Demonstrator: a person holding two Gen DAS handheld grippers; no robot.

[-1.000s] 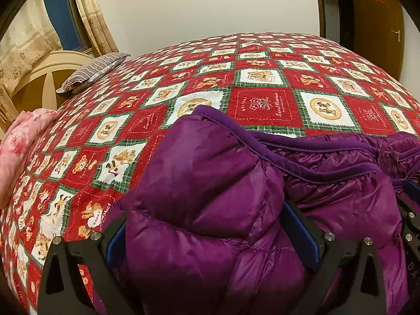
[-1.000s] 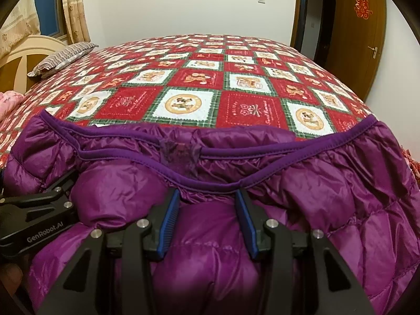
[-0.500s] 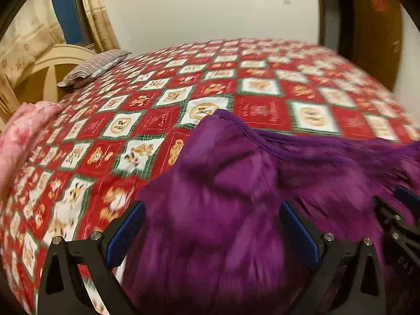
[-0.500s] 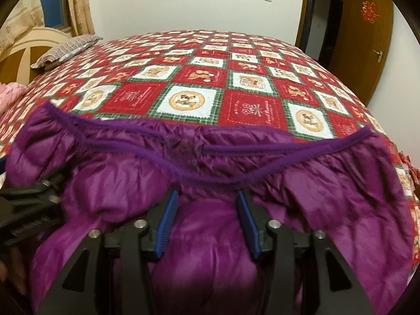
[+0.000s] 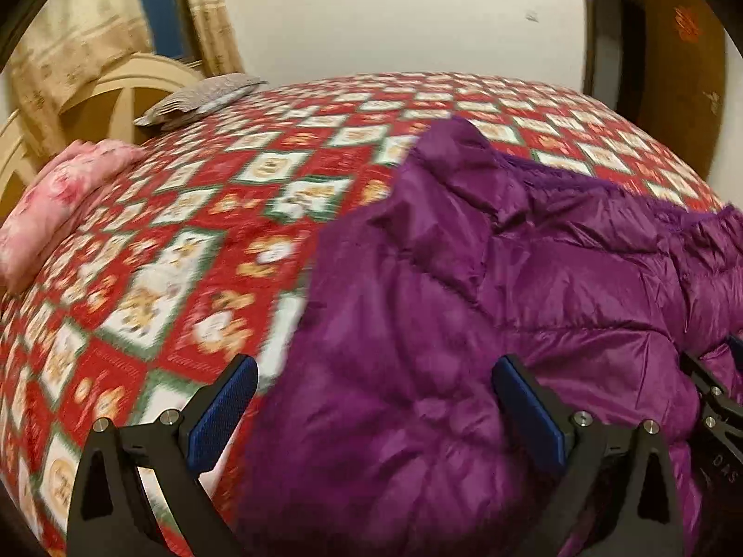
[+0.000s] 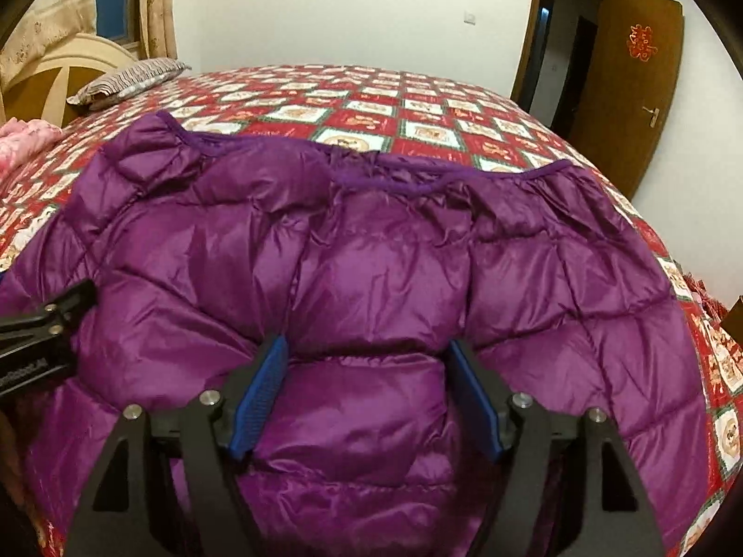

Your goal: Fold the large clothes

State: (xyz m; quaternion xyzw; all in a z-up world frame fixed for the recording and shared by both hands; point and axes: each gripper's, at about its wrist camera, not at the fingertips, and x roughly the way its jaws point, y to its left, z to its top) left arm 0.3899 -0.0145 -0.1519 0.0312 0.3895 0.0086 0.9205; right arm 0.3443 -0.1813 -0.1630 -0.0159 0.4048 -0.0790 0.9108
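1. A shiny purple quilted down jacket (image 6: 381, 278) is lying spread across the near part of a bed, on a red, green and white patchwork quilt with cartoon squares (image 5: 185, 250), its darker purple piped edge (image 6: 385, 178) running along the far side.
2. The right gripper (image 6: 367, 385) is pointing down at the middle of the jacket; its jaws are opening, a puffy panel of the jacket is bulging up between the blue pads (image 6: 260, 390), and the pads are sitting beside the fabric rather than pinching it.
3. The left gripper (image 5: 376, 413) is standing wide open over the jacket's left edge: one blue pad is hanging over the quilt and the other over the purple fabric, and nothing is being gripped.
4. A grey striped pillow (image 6: 130, 79) is lying at the far left of the bed near a cream wooden headboard (image 5: 116, 93).
5. A pink floral bundle (image 5: 55, 204) is resting on the bed's left side, well apart from the jacket.
6. A brown wooden door (image 6: 636, 93) is standing open at the right.
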